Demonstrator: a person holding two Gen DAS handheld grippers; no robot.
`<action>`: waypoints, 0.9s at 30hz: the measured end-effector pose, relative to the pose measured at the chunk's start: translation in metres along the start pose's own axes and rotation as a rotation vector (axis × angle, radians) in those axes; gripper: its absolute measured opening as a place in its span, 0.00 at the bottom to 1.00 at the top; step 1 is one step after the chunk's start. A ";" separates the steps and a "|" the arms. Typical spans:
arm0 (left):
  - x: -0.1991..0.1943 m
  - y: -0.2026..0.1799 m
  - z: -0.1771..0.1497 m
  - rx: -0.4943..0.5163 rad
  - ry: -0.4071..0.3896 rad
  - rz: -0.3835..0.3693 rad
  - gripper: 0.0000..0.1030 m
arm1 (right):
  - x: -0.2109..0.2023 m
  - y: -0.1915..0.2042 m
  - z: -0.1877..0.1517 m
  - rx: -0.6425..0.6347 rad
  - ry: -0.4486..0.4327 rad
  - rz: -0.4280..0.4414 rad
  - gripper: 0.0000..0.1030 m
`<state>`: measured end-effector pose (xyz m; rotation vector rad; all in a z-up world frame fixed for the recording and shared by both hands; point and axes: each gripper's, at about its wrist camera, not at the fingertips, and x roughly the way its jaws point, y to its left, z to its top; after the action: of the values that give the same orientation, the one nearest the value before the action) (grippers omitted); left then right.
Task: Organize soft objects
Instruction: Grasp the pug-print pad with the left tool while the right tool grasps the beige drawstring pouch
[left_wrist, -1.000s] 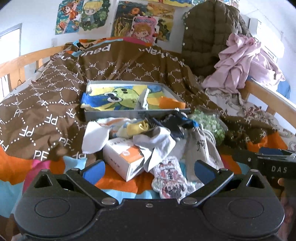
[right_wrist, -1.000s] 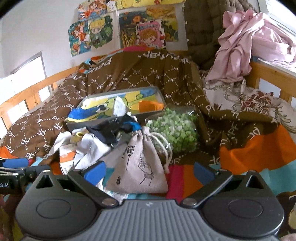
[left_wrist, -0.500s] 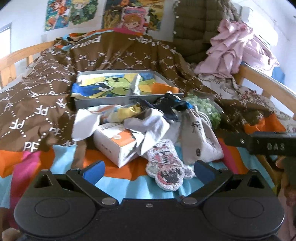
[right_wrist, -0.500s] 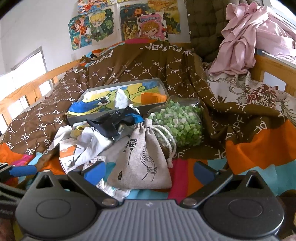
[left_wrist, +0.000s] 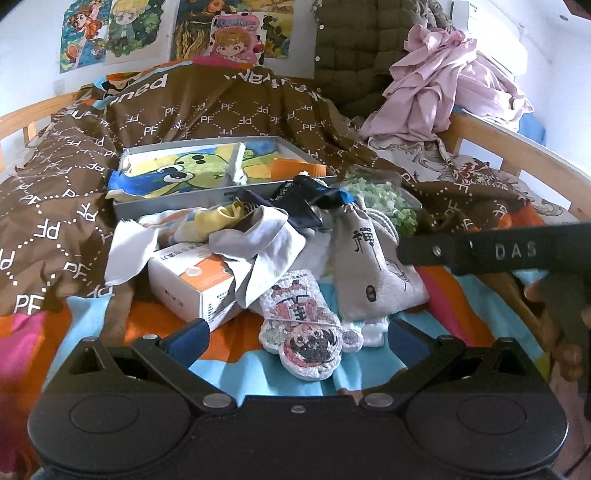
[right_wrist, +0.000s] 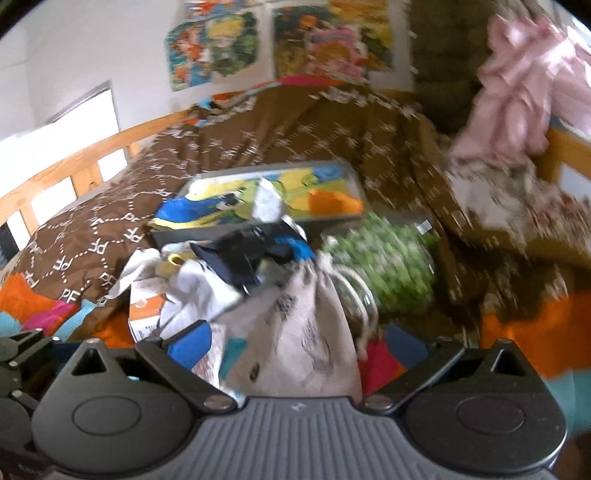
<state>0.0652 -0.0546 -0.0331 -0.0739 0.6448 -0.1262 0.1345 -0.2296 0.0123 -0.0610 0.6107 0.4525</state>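
Observation:
A pile of soft things lies on the bed: a beige drawstring pouch (left_wrist: 373, 273), a grey-white sock (left_wrist: 266, 243), a yellow sock (left_wrist: 218, 218), dark blue cloth (left_wrist: 306, 199), a printed sponge pad (left_wrist: 303, 325) and a bag of green bits (left_wrist: 388, 199). Behind them stands a grey tray (left_wrist: 177, 199) holding a cartoon towel (left_wrist: 177, 173). My left gripper (left_wrist: 295, 339) is open, just short of the sponge pad. My right gripper (right_wrist: 295, 343) is open with the pouch (right_wrist: 306, 332) between its fingers; that view is blurred.
A white and orange box (left_wrist: 192, 280) lies under the socks. A brown quilt (left_wrist: 221, 110) covers the bed's back. Pink clothes (left_wrist: 443, 85) hang over the wooden rail (left_wrist: 517, 155) on the right. Posters (left_wrist: 221, 29) hang on the wall.
My left gripper has drawn nearer to the sponge pad. My right gripper has moved forward over the pouch and is moving fast, blurring its view.

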 end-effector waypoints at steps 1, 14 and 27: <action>0.003 0.000 0.000 0.003 0.007 -0.003 0.99 | 0.004 0.002 0.004 -0.034 -0.003 0.006 0.99; 0.043 0.005 -0.009 -0.050 0.054 -0.033 0.99 | 0.055 -0.021 0.011 -0.056 0.109 0.070 0.99; 0.066 0.010 -0.011 -0.086 0.088 -0.073 0.92 | 0.075 -0.022 0.004 -0.030 0.199 0.089 0.86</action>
<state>0.1117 -0.0543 -0.0819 -0.1753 0.7358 -0.1727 0.2004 -0.2188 -0.0285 -0.1084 0.8040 0.5457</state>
